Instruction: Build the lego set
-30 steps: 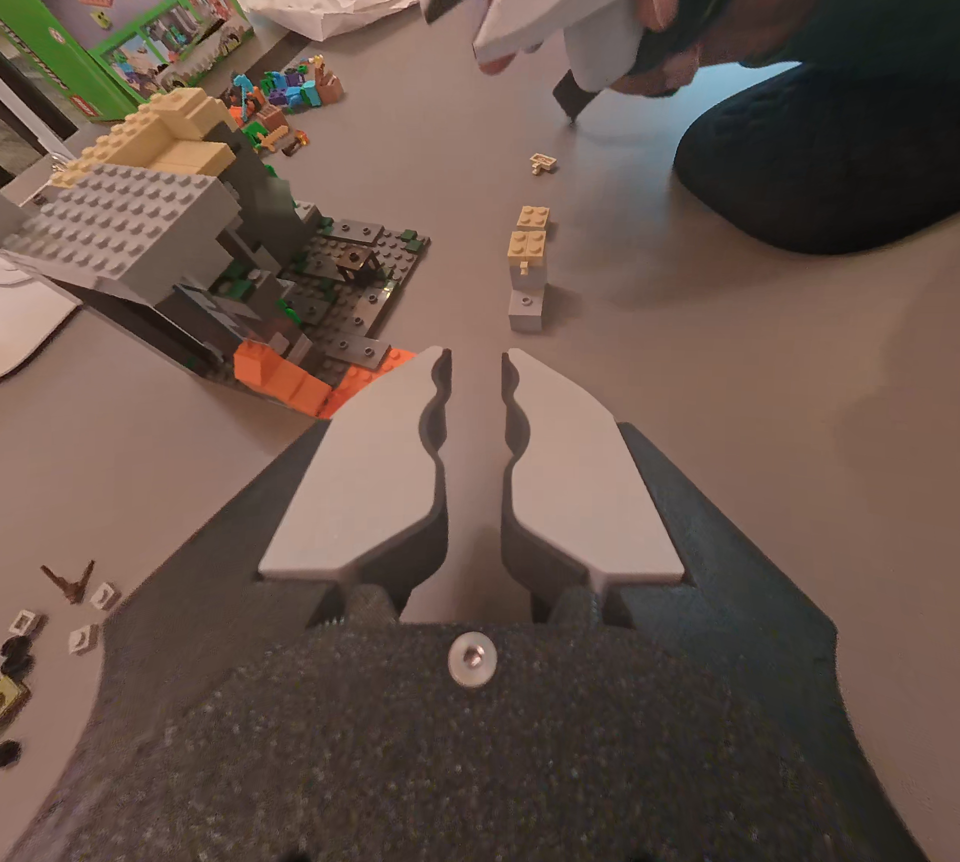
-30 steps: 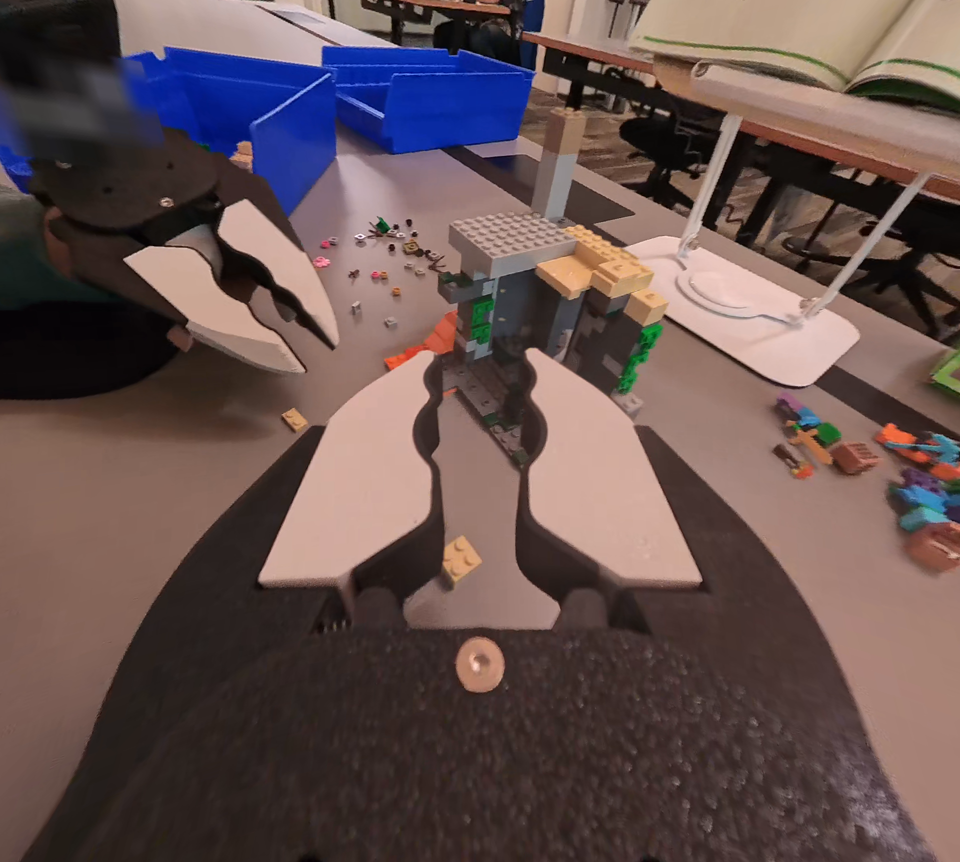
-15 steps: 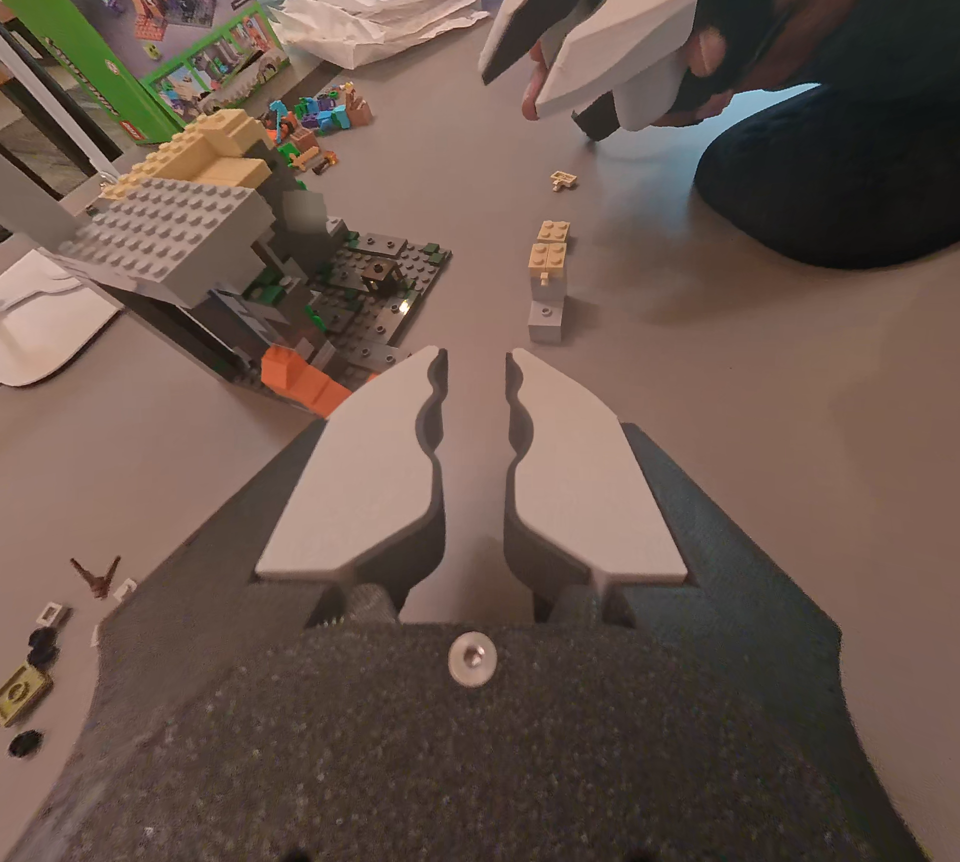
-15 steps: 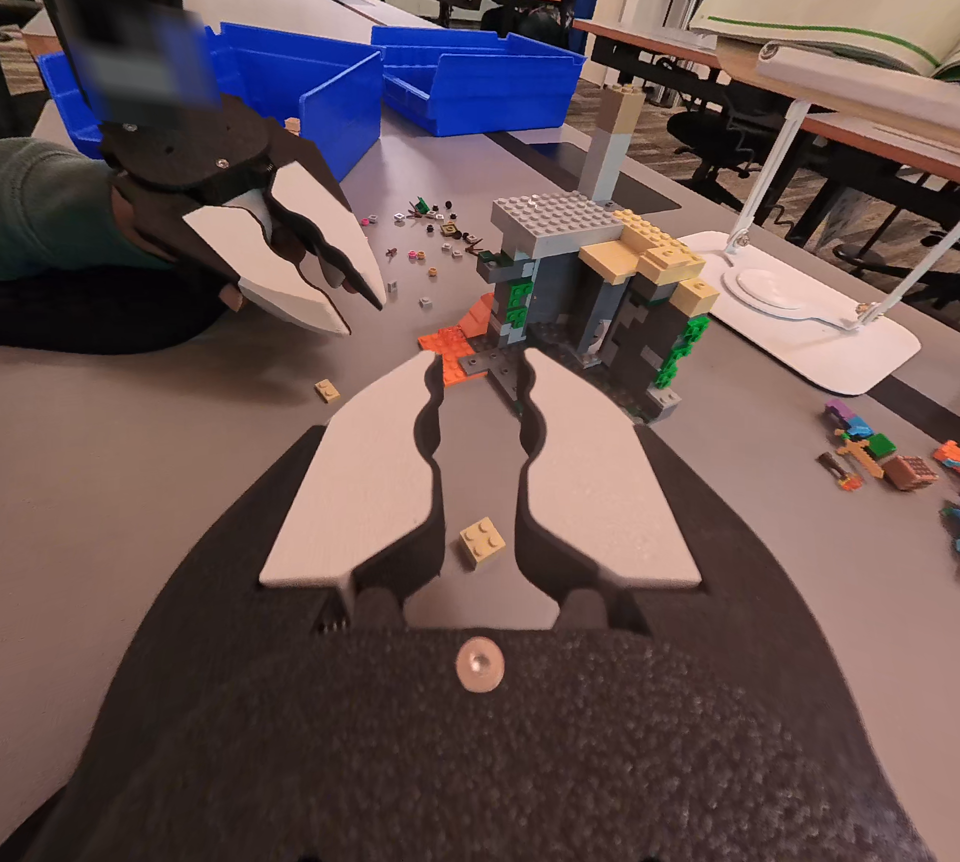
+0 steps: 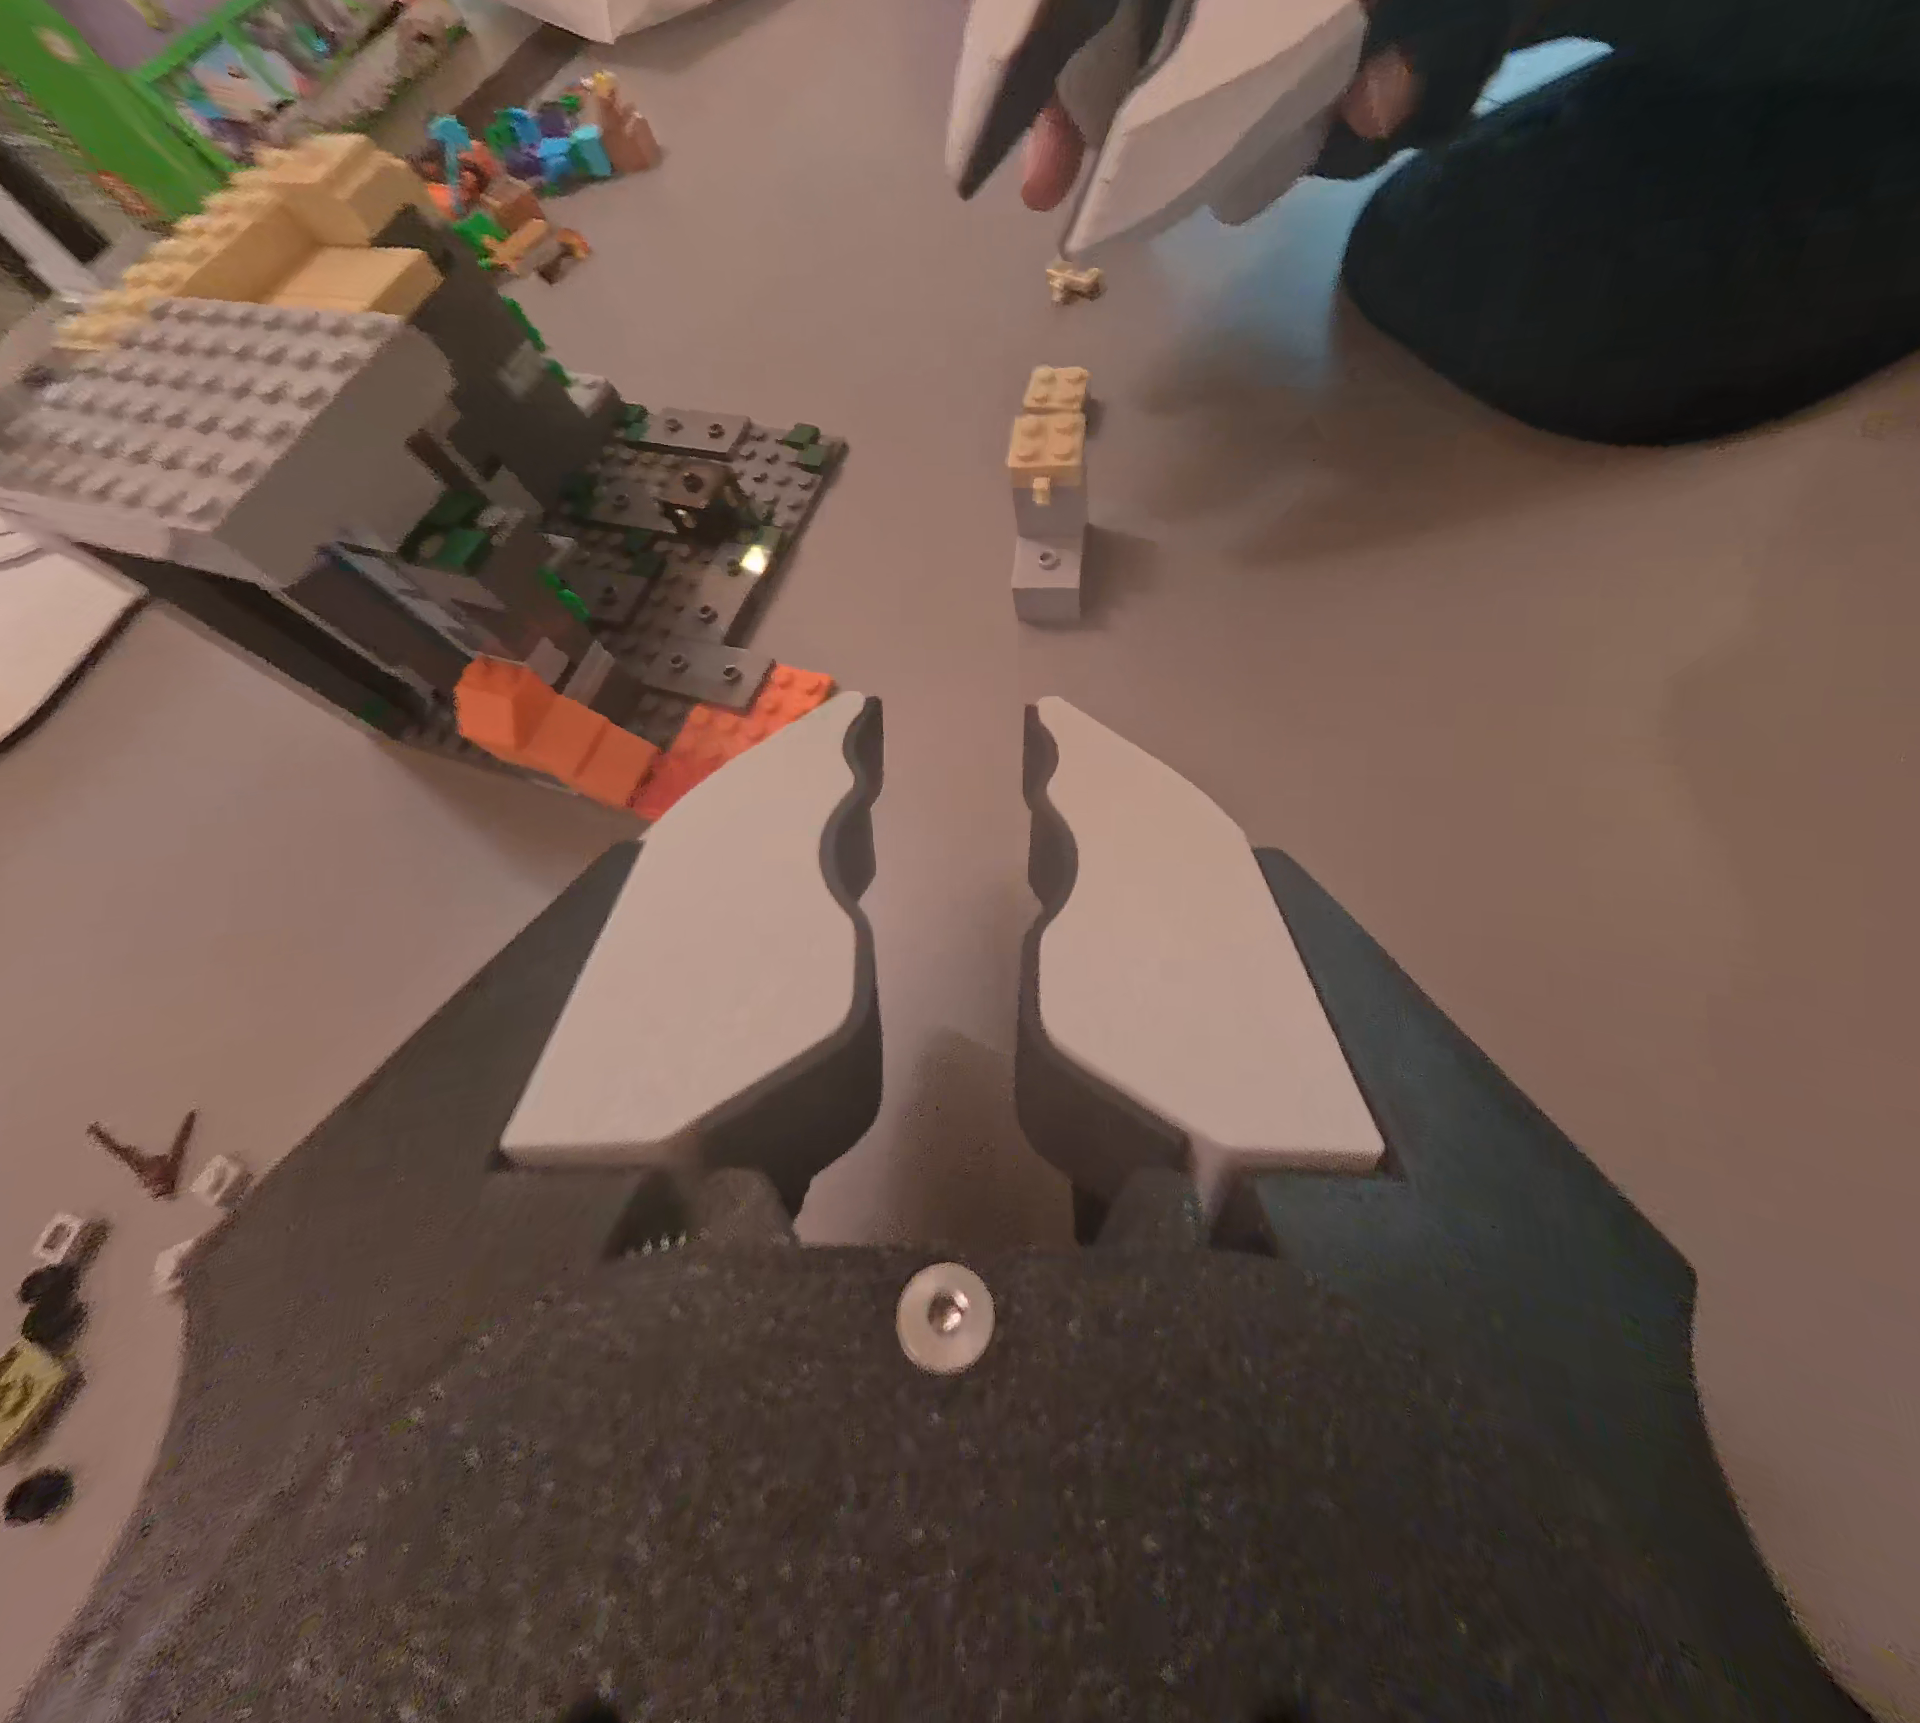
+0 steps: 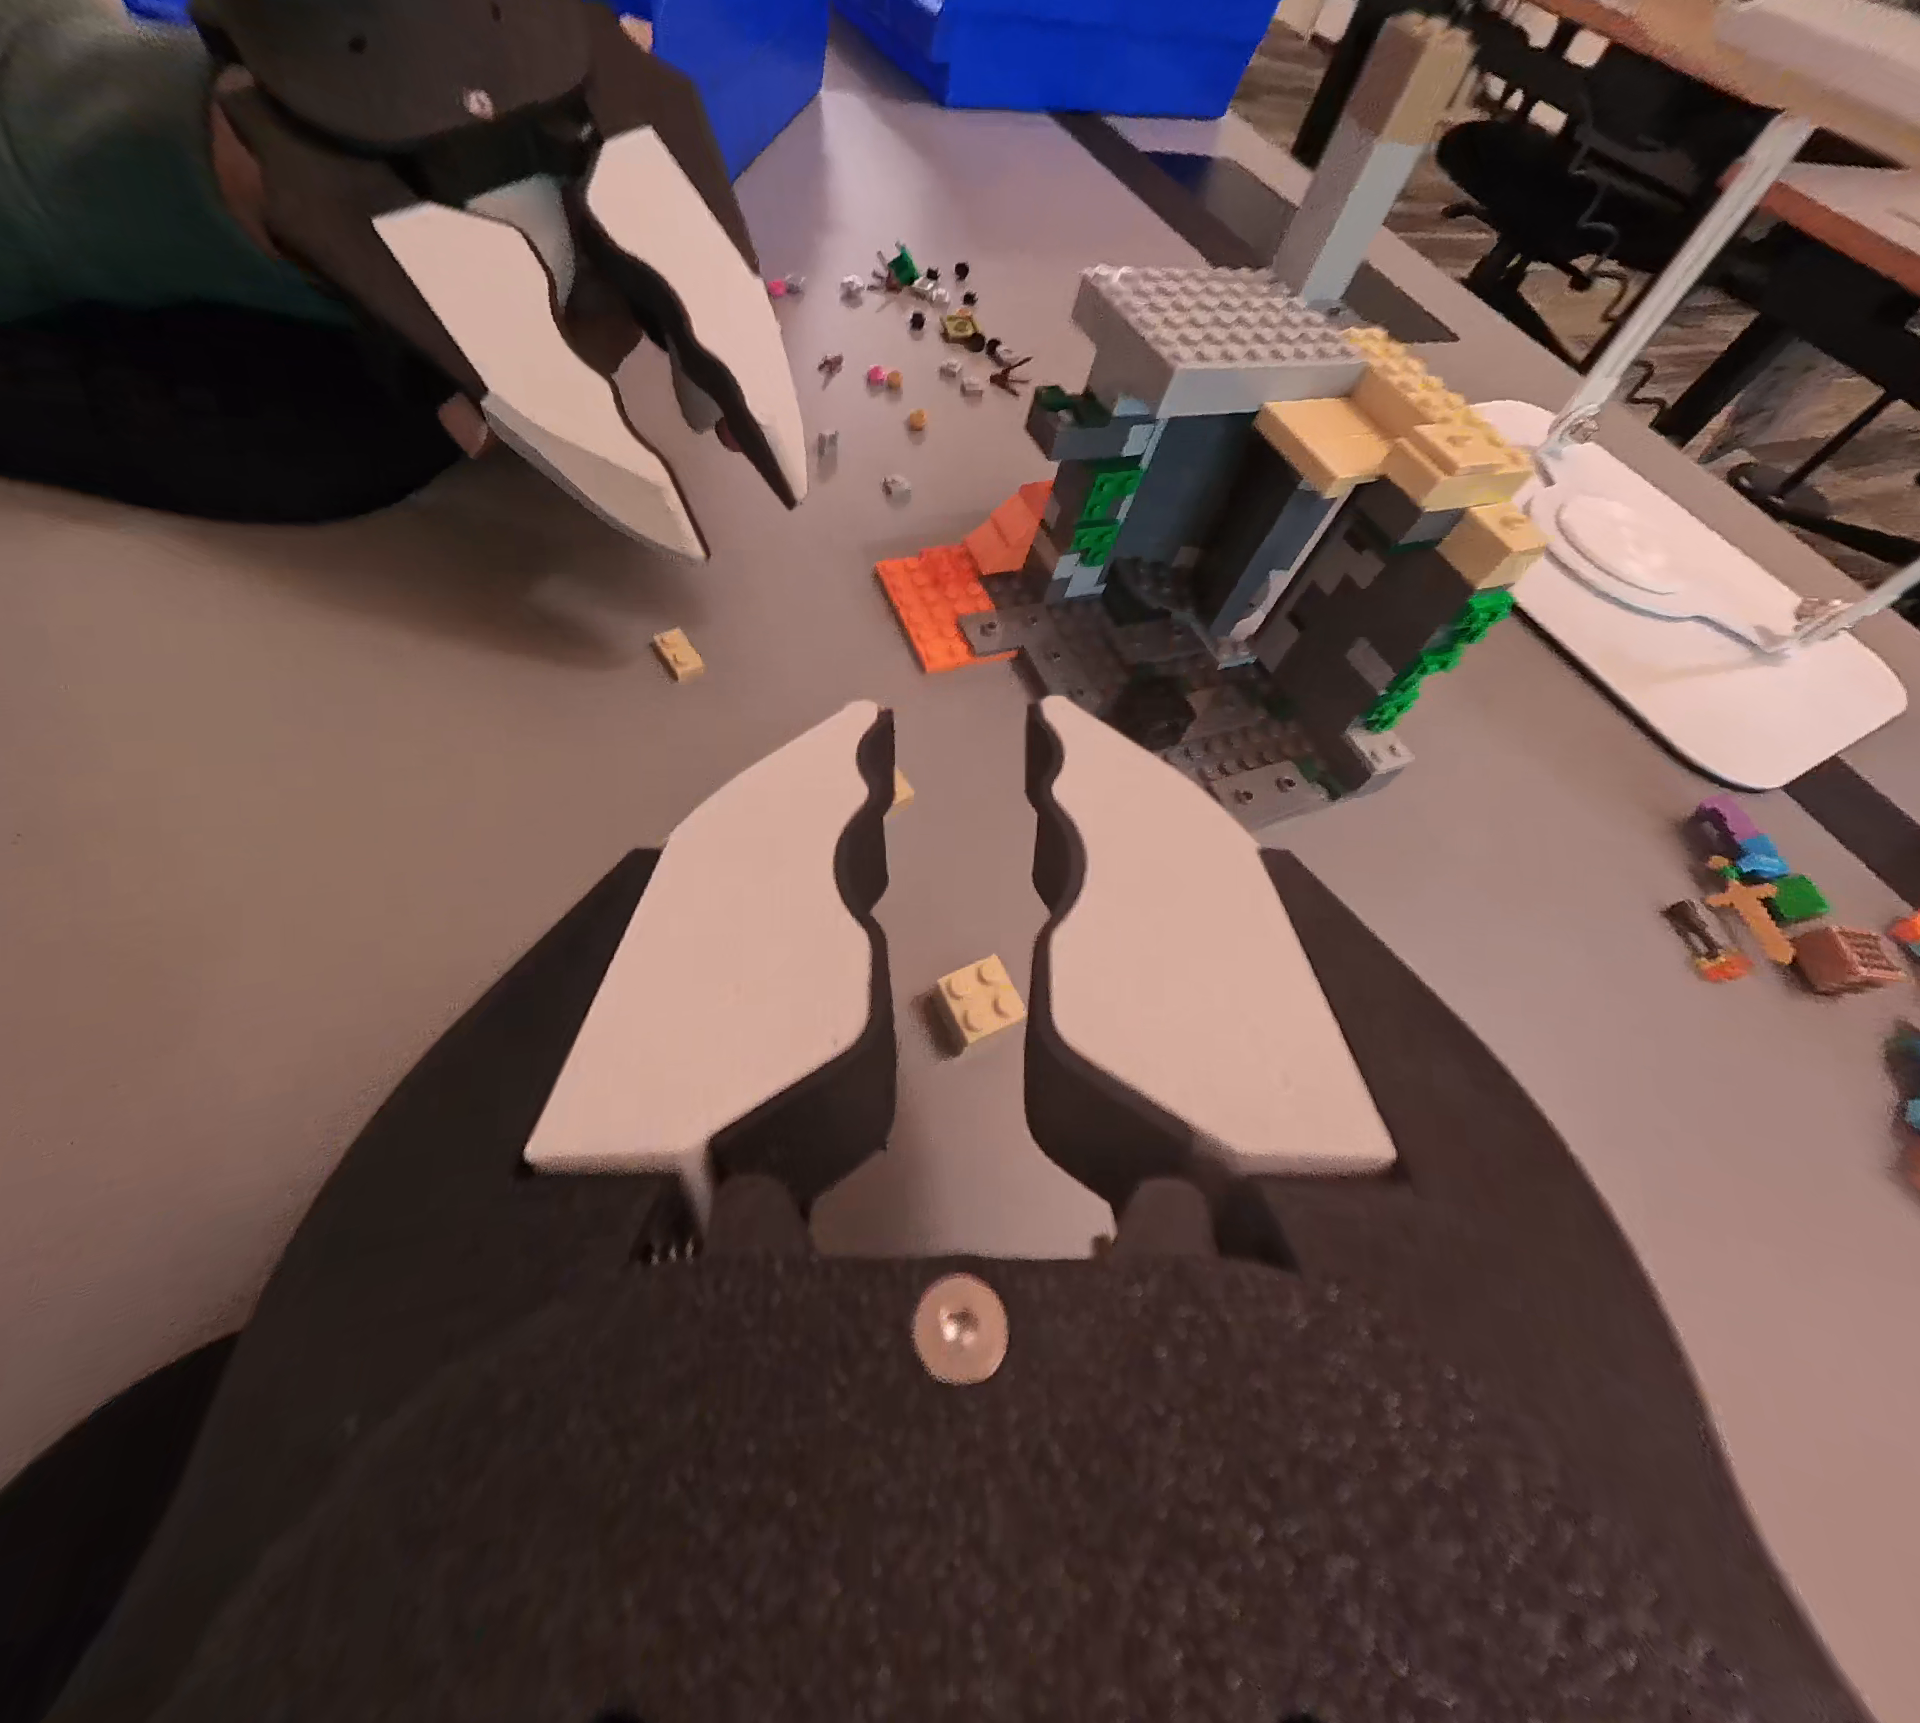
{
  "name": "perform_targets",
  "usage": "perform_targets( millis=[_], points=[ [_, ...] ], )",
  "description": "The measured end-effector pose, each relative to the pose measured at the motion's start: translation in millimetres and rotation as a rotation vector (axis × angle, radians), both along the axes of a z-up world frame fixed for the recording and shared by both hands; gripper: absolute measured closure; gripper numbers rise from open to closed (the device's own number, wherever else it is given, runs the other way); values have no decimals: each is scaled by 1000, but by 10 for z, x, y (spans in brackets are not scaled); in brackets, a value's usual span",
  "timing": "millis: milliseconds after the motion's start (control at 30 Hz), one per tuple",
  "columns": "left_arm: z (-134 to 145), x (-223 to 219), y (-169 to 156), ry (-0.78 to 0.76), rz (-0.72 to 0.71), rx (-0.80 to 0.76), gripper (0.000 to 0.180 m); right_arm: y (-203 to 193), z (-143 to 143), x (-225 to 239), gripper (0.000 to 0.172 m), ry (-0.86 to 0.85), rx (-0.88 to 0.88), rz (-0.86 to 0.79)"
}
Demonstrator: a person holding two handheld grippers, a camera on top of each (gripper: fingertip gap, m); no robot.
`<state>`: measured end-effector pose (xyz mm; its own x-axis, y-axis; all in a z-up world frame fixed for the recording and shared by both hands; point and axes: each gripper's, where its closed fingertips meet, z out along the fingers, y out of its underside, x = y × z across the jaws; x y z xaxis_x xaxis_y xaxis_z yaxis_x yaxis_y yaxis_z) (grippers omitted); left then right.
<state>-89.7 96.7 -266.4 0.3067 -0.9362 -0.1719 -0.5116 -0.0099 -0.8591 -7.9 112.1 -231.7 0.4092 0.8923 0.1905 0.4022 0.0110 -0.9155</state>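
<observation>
Tan brick [image 6: 977,998] lies beneath right tool [image 6: 958,723]; both tools hover parted.

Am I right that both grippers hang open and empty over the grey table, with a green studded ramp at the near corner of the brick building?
Not quite: the studded ramp is orange, as the right wrist view shows. The left gripper and right gripper are open and empty over the grey table, beside the brick building.

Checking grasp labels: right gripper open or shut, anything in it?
Open, empty. Right gripper shows bare grey table between its fingertips; the tan 2x2 brick lies on the table below, touching neither finger.
</observation>
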Motion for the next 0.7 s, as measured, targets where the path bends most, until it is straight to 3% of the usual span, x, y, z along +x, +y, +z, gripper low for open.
perform_targets(
  millis=[133,367,600,700],
  points=[
    [-125,20,-91,79,-54,-14,155,27,-114,68,148,-84,-9,-13],
    [-206,36,-121,127,-77,-22,156,-105,-550,292,148,-334,-140,75],
    [-179,39,-142,117,-89,-9,157,44,-695,342,146,-488,-144,49],
    [-177,23,-158,122,-95,-16,158,-83,-717,322,155,-527,-174,118]
  ],
)
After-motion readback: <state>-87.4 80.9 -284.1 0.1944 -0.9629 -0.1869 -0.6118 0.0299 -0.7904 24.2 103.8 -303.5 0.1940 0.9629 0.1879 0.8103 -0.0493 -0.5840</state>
